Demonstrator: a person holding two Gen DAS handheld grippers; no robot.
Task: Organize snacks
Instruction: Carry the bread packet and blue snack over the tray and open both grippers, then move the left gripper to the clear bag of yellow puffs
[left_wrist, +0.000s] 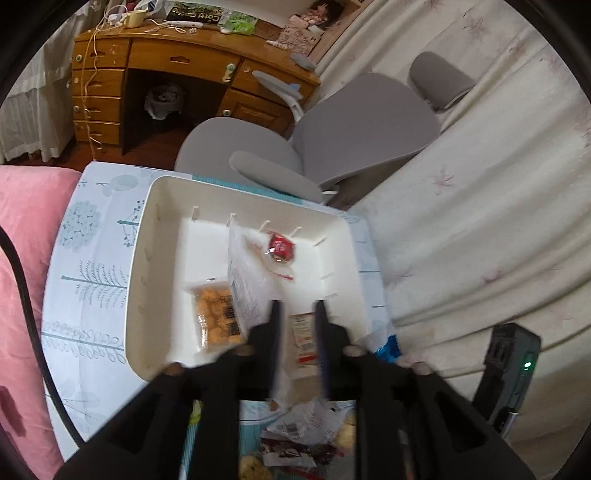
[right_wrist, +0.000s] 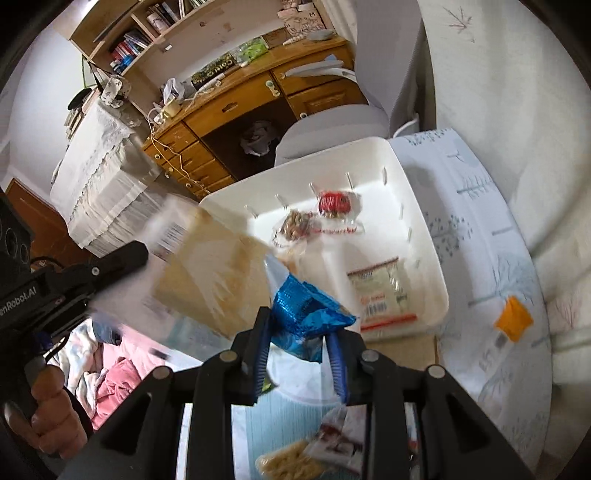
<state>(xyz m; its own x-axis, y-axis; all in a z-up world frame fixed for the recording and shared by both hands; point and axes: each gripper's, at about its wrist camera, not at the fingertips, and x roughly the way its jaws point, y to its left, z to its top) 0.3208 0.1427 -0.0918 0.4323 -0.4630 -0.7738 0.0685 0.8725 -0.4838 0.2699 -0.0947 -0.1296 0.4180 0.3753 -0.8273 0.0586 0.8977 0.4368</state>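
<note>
On the left wrist view I find the left gripper (left_wrist: 297, 306) partly spread and empty above the white bin (left_wrist: 146, 236), where snack packets already lie collected. On the right wrist view my right gripper (right_wrist: 299, 325) pinches a blue foil packet (right_wrist: 306, 314) near the bin's edge, apparently for dropping in.

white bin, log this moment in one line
task: organize snacks | left claw: open, over white bin, nothing gripped | right claw: shut on blue packet | red snack: in bin
</note>
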